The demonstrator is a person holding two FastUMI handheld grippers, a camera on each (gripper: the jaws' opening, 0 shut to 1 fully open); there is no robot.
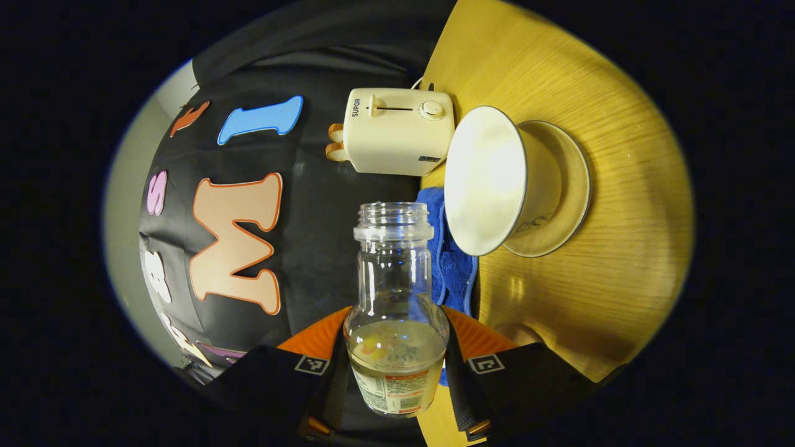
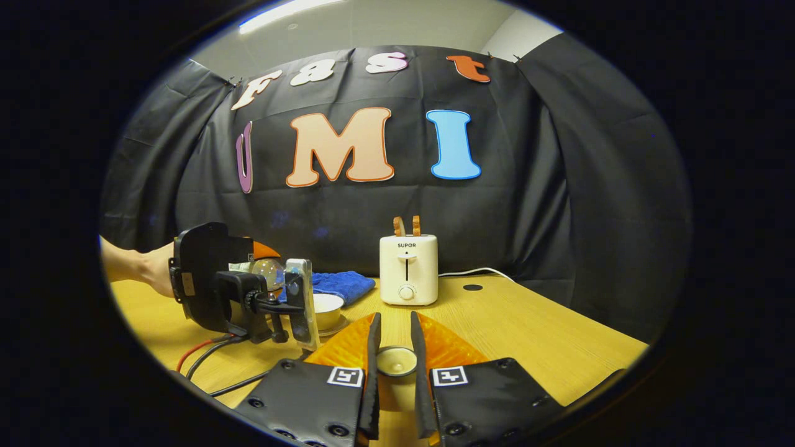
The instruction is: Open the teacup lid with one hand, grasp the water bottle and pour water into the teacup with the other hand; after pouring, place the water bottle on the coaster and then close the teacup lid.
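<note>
The left tool (image 1: 395, 366) is clenched on the water bottle (image 1: 395, 298), one finger pressing on each side of the bottle's lower body. In the left gripper view we note that the bottle is uncapped, partly filled with clear liquid, and turned so that its open mouth points toward the teacup (image 1: 497, 180). The mouth lies near the teacup's rim but apart from it. The teacup is white, lidless, and stands on a white saucer (image 1: 562, 186) on the wooden surface (image 1: 608, 124).

We take the teacup as our landmark. A cream toaster (image 1: 397, 131) stands just beside the teacup, with two slices of toast (image 1: 336, 141) showing at its slots. A blue cloth (image 1: 450, 261) lies just beside the teacup as well, between it and the bottle as seen in this view.

In the right gripper view the right tool (image 2: 395, 363) is grasping the teacup lid (image 2: 396, 361), a small round cream piece held between the two fingers. The lid is held well apart from the teacup (image 2: 327, 309). We cannot tell whether the lid touches the surface (image 2: 534, 335) beneath it.

The same view shows the left tool (image 2: 273, 292), held by a person's hand (image 2: 155, 270), just beside the teacup, with the bottle's glass visible between its parts. Cables (image 2: 211, 354) trail from it across the surface. The toaster (image 2: 408, 270) stands near the teacup, its white cord (image 2: 472, 271) running away behind it, and the blue cloth (image 2: 341, 284) lies just behind the teacup.
</note>
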